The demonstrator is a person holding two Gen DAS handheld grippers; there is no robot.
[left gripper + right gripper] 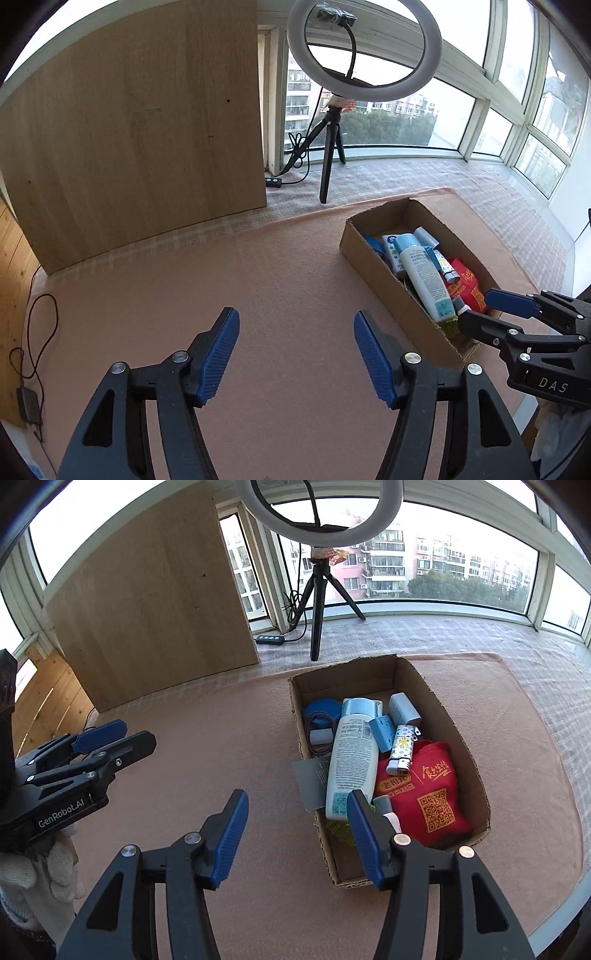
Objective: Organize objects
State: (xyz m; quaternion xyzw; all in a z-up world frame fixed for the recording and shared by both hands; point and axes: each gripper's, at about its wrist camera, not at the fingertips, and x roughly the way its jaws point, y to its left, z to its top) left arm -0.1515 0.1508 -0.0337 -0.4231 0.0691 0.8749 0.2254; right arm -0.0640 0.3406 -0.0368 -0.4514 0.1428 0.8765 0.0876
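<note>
From my left wrist view, the left tongs (296, 356) stand apart and empty over the pink bench (258, 280); the cardboard box (391, 295) sits right. From my right wrist view, the right tongs (297, 840) gape empty at the box's near edge, the white bottle (351, 764) inside.

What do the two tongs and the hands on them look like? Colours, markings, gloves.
Both tongs are black, skeletal linkages with silver pivot pins and ribbed blue pads. The left tongs carry white "GenRobot.AI" lettering on the body; the right tongs show "DAS" in white. A white knit glove covers the left hand. No cables on either.
</note>
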